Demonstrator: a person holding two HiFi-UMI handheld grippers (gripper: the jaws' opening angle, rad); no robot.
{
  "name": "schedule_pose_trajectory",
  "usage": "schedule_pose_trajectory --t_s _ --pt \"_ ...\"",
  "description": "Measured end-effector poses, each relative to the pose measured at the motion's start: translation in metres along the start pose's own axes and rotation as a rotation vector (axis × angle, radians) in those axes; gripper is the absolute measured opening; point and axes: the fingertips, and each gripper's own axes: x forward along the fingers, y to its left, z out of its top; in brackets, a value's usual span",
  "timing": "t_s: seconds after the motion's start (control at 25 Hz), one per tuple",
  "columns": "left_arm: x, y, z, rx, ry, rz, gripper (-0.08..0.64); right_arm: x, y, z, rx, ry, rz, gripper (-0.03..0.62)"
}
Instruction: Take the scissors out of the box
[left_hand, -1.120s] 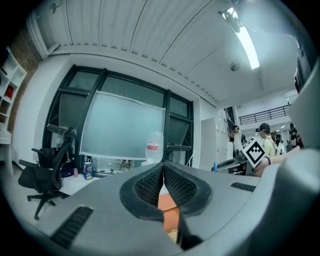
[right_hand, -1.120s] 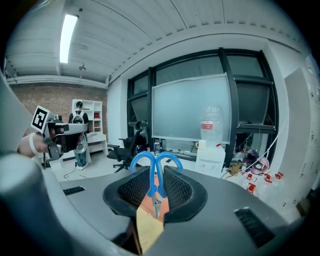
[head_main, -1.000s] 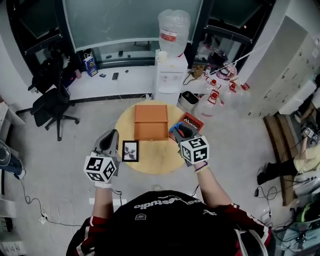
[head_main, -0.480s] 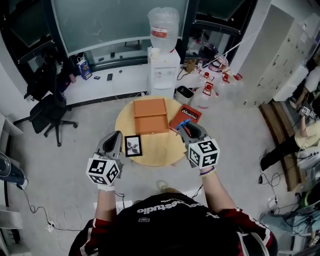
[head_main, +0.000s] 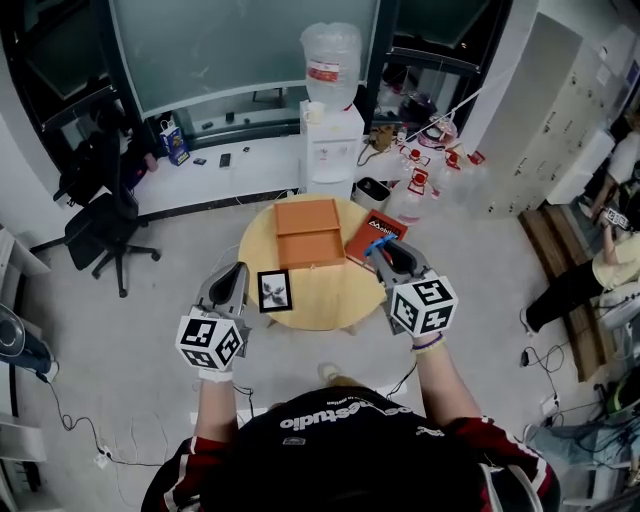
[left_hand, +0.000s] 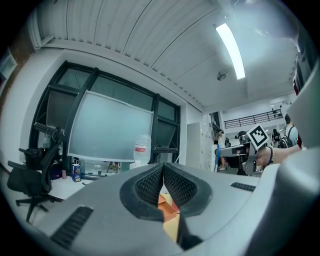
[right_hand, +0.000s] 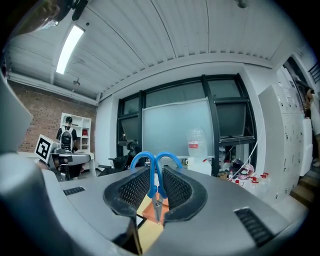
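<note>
Blue-handled scissors (right_hand: 152, 180) stand upright between the pads of my right gripper (right_hand: 156, 169), which is shut on them; the handle loops stick out past the fingertips. In the head view the right gripper (head_main: 398, 262) hangs over the right edge of the round wooden table (head_main: 318, 305), with the scissors (head_main: 374, 247) above a red book (head_main: 375, 238). The orange box (head_main: 308, 233) sits at the table's far side, apart from both grippers. My left gripper (head_main: 226, 288) hovers at the table's left edge, its jaws shut with nothing between them (left_hand: 163, 167).
A framed picture (head_main: 274, 290) lies on the table by the left gripper. A water dispenser (head_main: 333, 130) stands behind the table and an office chair (head_main: 110, 225) to the left. Bottles (head_main: 420, 170) stand on the floor at the back right, and a person (head_main: 600, 280) is at the right.
My right gripper has risen with the scissors and drawn back toward the table's right edge. The left gripper has shifted slightly alongside the table. The box has not moved.
</note>
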Motion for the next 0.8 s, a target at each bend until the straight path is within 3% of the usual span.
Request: schedule_pose_trajectory --t_s 0.8 --pt "0.0 -0.018 0.008 0.003 -0.018 -0.054 0.018 -0.003 0.024 0.021 -0.027 -0.006 0.053 0.109"
